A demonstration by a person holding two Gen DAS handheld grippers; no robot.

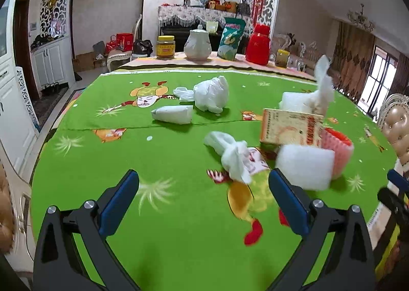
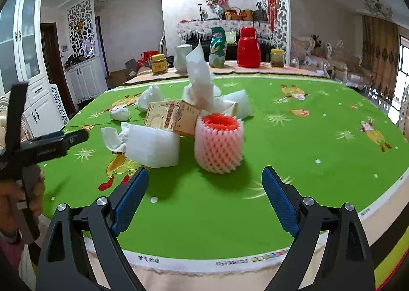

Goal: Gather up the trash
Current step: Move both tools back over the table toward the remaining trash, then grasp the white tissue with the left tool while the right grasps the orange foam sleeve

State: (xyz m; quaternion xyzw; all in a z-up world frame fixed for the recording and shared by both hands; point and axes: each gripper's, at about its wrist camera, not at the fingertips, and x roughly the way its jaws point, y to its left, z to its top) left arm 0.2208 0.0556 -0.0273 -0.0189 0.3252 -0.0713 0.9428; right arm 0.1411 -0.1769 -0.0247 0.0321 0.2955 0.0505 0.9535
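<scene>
Both wrist cameras look slightly down and forward from the near edge of the green table [image 2: 294, 142], the left one nearer, sharing the pile with the cardboard box [image 1: 290, 126] and the far jars.

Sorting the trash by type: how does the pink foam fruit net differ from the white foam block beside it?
The pink foam fruit net is a mesh-patterned tube standing upright with an open top; the white foam block is smooth, boxy and lies low. The net is pink, the block plain white. Both rest on the green tablecloth, ungripped.
</scene>
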